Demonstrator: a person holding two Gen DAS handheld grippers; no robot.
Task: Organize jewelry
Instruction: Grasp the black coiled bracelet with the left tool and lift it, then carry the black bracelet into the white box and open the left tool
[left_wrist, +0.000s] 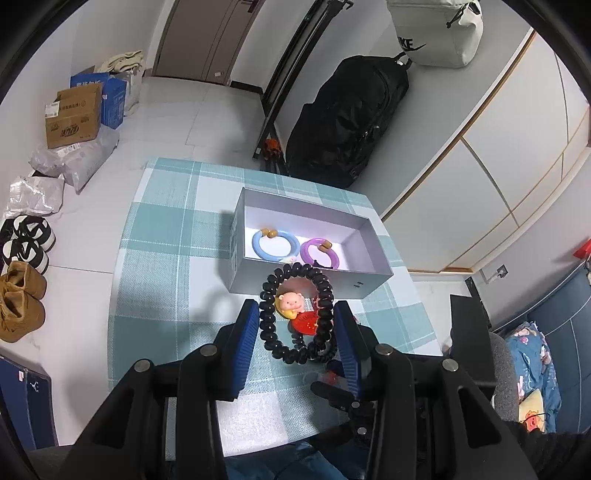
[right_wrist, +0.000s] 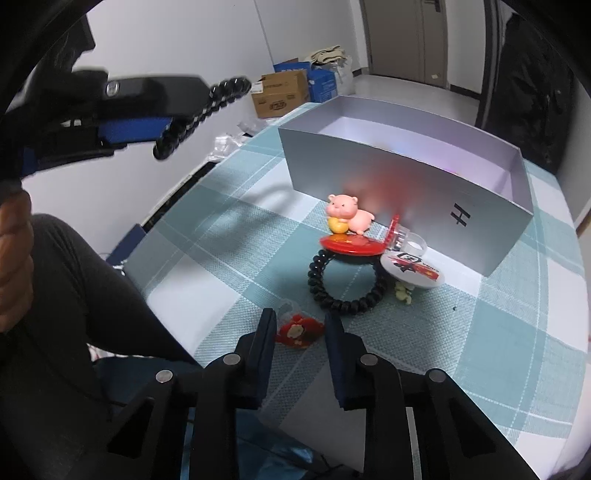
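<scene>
2 rings in box; left tool holds black coil band; right tool narrow at red charm, grip unclear; pig, badge, other bits still on table.

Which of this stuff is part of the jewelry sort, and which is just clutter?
Job: grey box, blue bangle, purple bangle, black bracelet in left gripper, second black bracelet, red charm, pig charm, round badge.
Clutter: cardboard box, brown boots, black bag, white bag.
</scene>
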